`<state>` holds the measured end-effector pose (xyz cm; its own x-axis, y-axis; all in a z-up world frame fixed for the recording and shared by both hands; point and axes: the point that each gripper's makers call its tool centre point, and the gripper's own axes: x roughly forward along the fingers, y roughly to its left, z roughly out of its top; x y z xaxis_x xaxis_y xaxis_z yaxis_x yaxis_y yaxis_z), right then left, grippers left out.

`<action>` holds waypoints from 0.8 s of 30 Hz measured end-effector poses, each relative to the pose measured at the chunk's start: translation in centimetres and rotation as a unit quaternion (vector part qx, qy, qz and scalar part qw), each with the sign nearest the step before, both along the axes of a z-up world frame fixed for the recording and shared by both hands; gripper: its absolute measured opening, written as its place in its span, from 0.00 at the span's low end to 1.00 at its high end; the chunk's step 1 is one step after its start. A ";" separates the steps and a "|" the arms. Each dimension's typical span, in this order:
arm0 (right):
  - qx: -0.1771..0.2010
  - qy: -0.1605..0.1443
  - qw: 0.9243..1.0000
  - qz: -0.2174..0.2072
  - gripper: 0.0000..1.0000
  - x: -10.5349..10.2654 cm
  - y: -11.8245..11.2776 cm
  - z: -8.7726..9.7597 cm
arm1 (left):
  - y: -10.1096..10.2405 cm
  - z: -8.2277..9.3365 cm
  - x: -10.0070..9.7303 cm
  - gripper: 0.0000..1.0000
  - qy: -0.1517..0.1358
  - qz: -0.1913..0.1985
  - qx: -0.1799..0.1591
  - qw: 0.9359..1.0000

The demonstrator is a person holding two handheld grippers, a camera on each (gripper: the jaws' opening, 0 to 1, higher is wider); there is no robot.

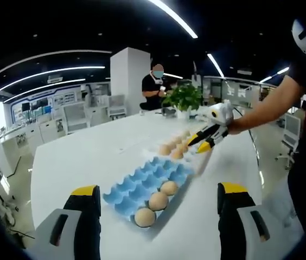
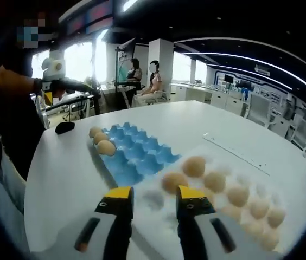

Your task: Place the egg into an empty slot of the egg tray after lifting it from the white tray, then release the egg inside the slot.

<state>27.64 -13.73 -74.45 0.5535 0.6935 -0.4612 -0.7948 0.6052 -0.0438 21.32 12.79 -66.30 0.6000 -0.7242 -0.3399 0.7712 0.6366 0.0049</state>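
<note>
My right tongs [image 2: 153,197] hang open and empty over the near end of the white tray [image 2: 234,162], jaws pointing at the nearest egg [image 2: 173,181], which sits at the tray's end beside the blue egg tray [image 2: 136,154]. Best way in, I reckon: drop straight down so the jaws straddle that egg, close gently, lift clear before swinging over. Three eggs line the blue tray's far edge, so plenty of slots are free. My left tongs [image 1: 159,197] wait open, gripping nothing, above the desk [image 1: 88,157] near the blue tray's end.
</note>
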 end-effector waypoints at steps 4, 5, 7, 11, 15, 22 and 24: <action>-0.002 0.001 1.000 -0.017 0.32 0.0 -1.8 -0.1 | -0.3 0.0 0.0 0.91 0.001 -0.002 0.000 1.000; -0.004 0.003 1.000 -0.027 0.32 -0.1 -2.7 -0.1 | -0.5 0.1 0.0 0.91 0.000 -0.004 0.000 1.000; -0.005 0.002 0.999 -0.038 0.32 -0.2 -3.7 0.0 | -0.6 0.1 0.1 0.91 0.000 -0.005 0.000 1.000; -0.005 0.003 0.998 -0.057 0.32 -0.2 -5.6 0.1 | -1.0 0.3 0.3 0.91 -0.001 -0.009 0.001 1.000; -0.006 0.003 0.997 -0.076 0.32 -0.3 -7.2 0.2 | -1.4 0.4 0.4 0.91 -0.002 -0.012 0.002 1.000; -0.011 0.010 0.994 -0.105 0.32 -0.2 -10.1 -0.3 | -1.8 0.4 0.4 0.91 -0.002 -0.014 0.004 1.000; -0.020 0.013 0.994 -0.109 0.32 -0.3 -10.7 -0.7 | -1.9 0.4 0.4 0.91 -0.002 -0.015 0.005 1.000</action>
<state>27.34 -24.48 -75.11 0.6759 0.5402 -0.5013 -0.6469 0.7608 -0.0524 21.74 10.92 -65.88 0.5798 -0.7381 -0.3451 0.7895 0.6136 0.0140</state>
